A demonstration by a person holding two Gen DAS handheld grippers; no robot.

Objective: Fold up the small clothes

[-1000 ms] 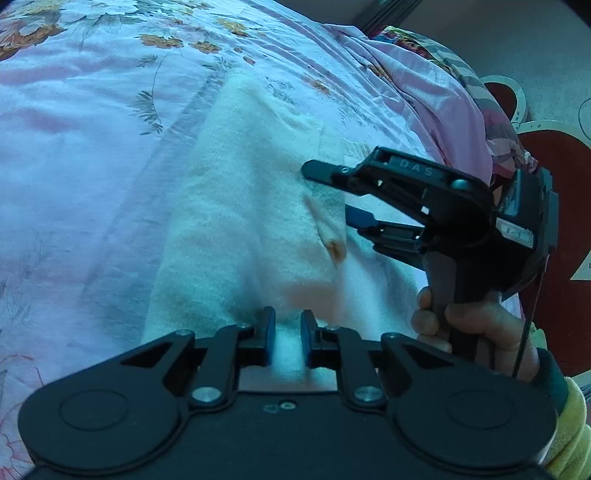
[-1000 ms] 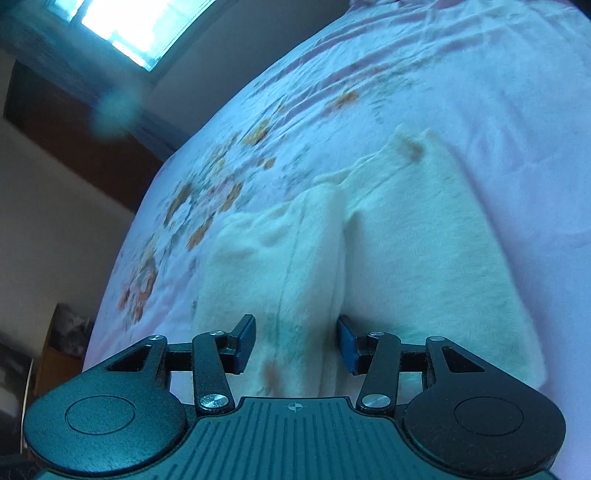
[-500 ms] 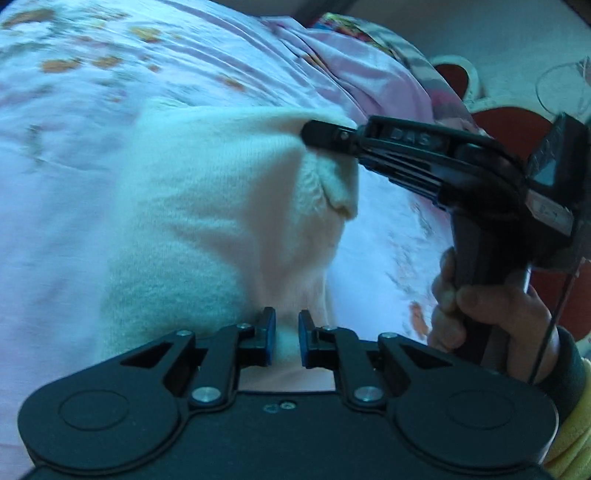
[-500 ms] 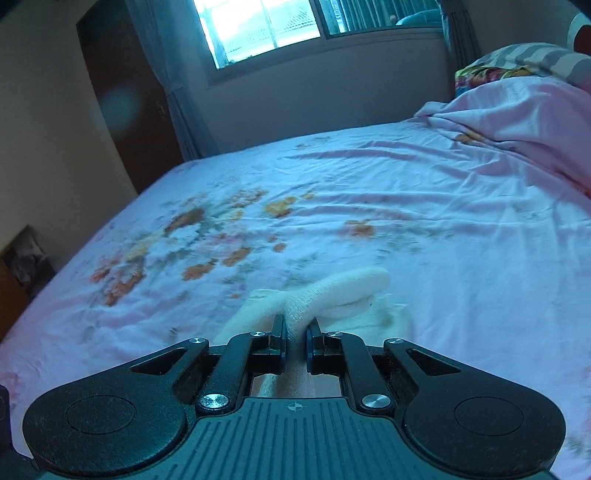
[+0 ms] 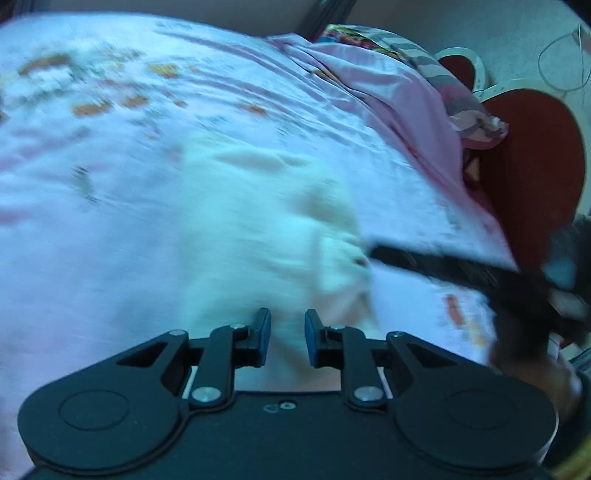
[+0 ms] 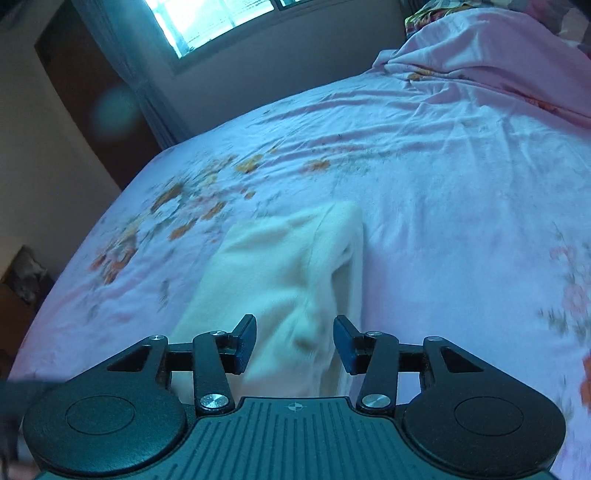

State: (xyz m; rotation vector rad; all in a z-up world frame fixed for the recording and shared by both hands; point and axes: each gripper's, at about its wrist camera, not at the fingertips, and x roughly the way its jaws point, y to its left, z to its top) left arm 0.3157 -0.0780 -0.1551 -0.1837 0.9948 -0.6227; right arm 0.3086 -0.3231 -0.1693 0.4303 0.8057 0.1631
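Observation:
A small cream-white garment [image 5: 258, 221] lies folded on the pink floral bedsheet [image 5: 110, 166]; in the right wrist view the garment [image 6: 288, 266] shows a folded-over layer along its right side. My left gripper [image 5: 287, 339] sits at the garment's near edge with its jaws opening, a narrow gap between the pads and white cloth showing in it. My right gripper [image 6: 294, 345] has its jaws opening wide; the garment lies below and between the pads, untouched. In the left wrist view the right gripper [image 5: 376, 254] is a dark blur at the garment's right edge.
A bunched pink quilt [image 6: 498, 55] and a striped pillow [image 5: 424, 62] lie at the head of the bed. A red heart-shaped mat [image 5: 535, 166] is on the floor beside the bed. A window [image 6: 207, 26] and dark curtains [image 6: 129, 74] stand beyond the far edge.
The right gripper carried a fold of the garment over, then let go of it and drew back. The left jaws have parted slightly. Both views have pulled up and away.

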